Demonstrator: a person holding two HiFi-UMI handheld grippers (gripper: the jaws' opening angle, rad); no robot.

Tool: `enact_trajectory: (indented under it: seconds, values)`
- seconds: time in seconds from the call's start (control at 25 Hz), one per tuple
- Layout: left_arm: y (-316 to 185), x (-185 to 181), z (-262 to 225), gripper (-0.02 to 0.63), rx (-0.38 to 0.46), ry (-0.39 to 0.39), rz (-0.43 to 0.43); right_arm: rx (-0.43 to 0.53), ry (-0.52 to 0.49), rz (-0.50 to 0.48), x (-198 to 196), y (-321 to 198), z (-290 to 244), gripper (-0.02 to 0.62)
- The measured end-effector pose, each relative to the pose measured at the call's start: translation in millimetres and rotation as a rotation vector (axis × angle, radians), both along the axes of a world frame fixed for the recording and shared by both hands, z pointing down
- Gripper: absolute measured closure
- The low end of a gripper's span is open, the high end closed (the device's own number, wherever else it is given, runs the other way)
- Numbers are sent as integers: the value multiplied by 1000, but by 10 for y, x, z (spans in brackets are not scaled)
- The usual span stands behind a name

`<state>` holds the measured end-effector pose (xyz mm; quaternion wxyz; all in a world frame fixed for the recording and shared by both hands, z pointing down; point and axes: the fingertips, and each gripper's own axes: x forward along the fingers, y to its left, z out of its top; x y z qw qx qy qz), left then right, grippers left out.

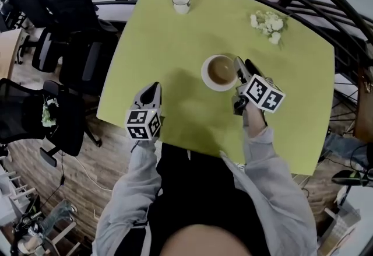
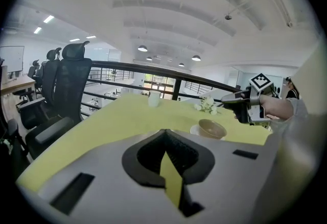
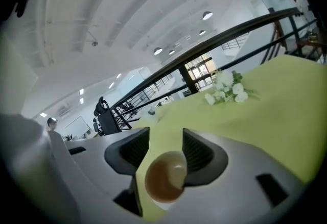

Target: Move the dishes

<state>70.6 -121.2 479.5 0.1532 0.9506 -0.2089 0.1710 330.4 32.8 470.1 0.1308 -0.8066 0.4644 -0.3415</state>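
Bowl (image 1: 220, 71) is seen just beside the right gripper (image 1: 243, 64) — jaws parted, pads off it — while the left gripper (image 1: 154, 88), clenched empty, is held well apart.

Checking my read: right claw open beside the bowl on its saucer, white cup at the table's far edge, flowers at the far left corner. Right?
Not quite. The flowers lie at the far right corner of the table, as the head view shows. The rest holds: right claw open beside the bowl on its saucer, white cup at the far edge.
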Motion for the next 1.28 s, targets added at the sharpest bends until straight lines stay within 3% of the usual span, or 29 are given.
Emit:
enact_trajectory:
  seconds: [0.2,0.36,0.52,0.72,0.96,1.16,1.28]
  values:
    - [-180,109,-192,594,35,38,-9,46,55,-54,-13,-365,-248,393]
    - [-440,210,-300,594,60,60,29,44,170,-86,-97,-807,-461,393]
    - [-838,328,-367,594,75,79,76,73,182,-87,-175,-1395,-613,393]
    - [-1471,359,-312,594,87,77,118,25,223,-84,-228,-2118,-496,379]
    - [-2227,427,-167,594,65,87,123,-85,275,-42,26,-2708,-48,298]
    - [-2768,422,-16,594,65,98,101,-200,390,-46,263,-3135,429,165]
    - [-2919,468,68,594,64,107,105,-229,428,-55,382,-3316,642,121]
